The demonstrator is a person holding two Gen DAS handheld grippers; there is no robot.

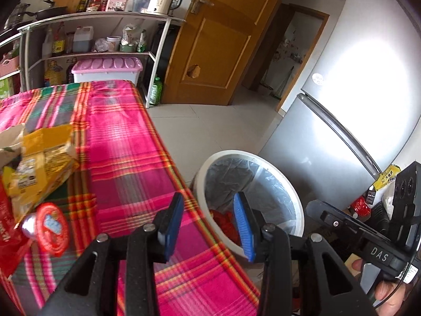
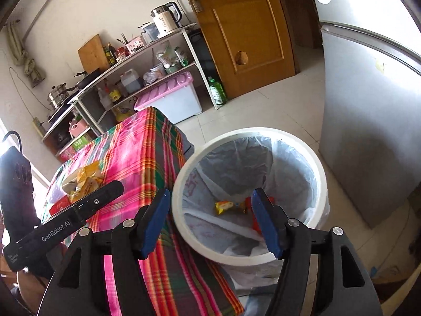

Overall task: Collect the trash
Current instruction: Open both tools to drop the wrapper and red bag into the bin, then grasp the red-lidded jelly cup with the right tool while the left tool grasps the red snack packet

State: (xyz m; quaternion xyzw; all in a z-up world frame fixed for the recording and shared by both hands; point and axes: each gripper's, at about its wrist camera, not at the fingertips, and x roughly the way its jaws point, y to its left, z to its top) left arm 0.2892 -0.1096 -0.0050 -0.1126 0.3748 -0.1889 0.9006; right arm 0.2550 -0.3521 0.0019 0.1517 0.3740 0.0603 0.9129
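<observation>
Both grippers tilt downward, jaws spread, nothing between them. Right gripper (image 2: 210,221) hangs over the white bin (image 2: 319,168); wrappers (image 2: 223,206) lie inside. Left gripper (image 1: 209,223) is over the bench (image 1: 126,152) edge beside the bin; yellow packet (image 1: 44,158) and red-lidded cup (image 1: 51,226) lie on the bench, left of it.

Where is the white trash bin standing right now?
The white trash bin stands on the tiled floor, close beside the table with the plaid cloth and in front of the grey fridge, lower right in both wrist views.

both wrist views downward, sharing bin (image 1: 250,184), tablecloth (image 2: 147,158)
</observation>
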